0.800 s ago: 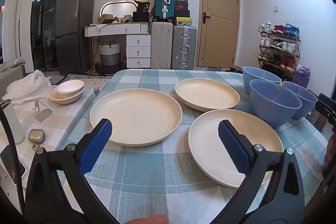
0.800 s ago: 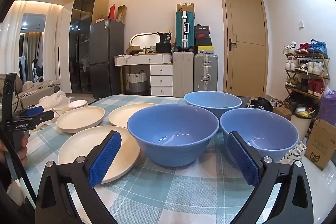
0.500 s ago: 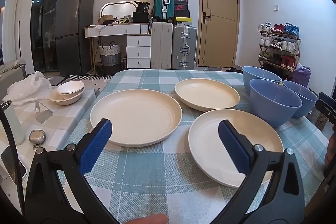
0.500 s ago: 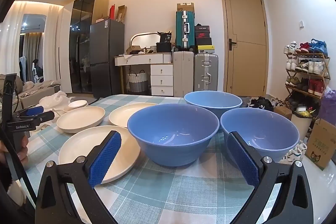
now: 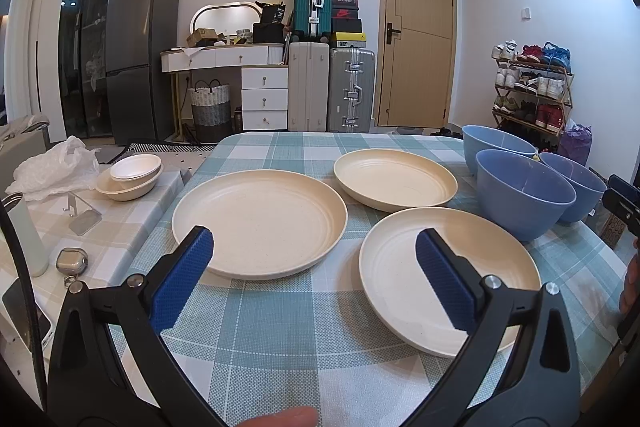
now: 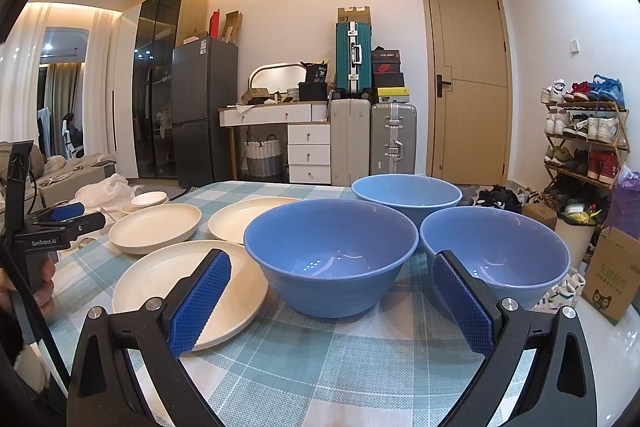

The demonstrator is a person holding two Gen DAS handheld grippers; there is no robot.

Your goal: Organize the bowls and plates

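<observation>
Three cream plates lie on the checked tablecloth: a left plate (image 5: 260, 221), a far plate (image 5: 395, 177) and a near right plate (image 5: 452, 277). Three blue bowls stand to their right: a near bowl (image 6: 331, 253), a far bowl (image 6: 407, 191) and a right bowl (image 6: 496, 253). My left gripper (image 5: 314, 269) hangs open above the near table edge, between the left and near right plates, holding nothing. Short of the near bowl, my right gripper (image 6: 330, 301) also stands open and empty. The left gripper (image 6: 60, 217) shows at the left edge of the right wrist view.
A side table at the left carries stacked small white bowls (image 5: 132, 177), a plastic bag (image 5: 54, 163), a white bottle (image 5: 26, 233) and a small case (image 5: 72, 261). A cardboard box (image 6: 612, 275) and a shoe rack (image 6: 584, 143) stand right of the table.
</observation>
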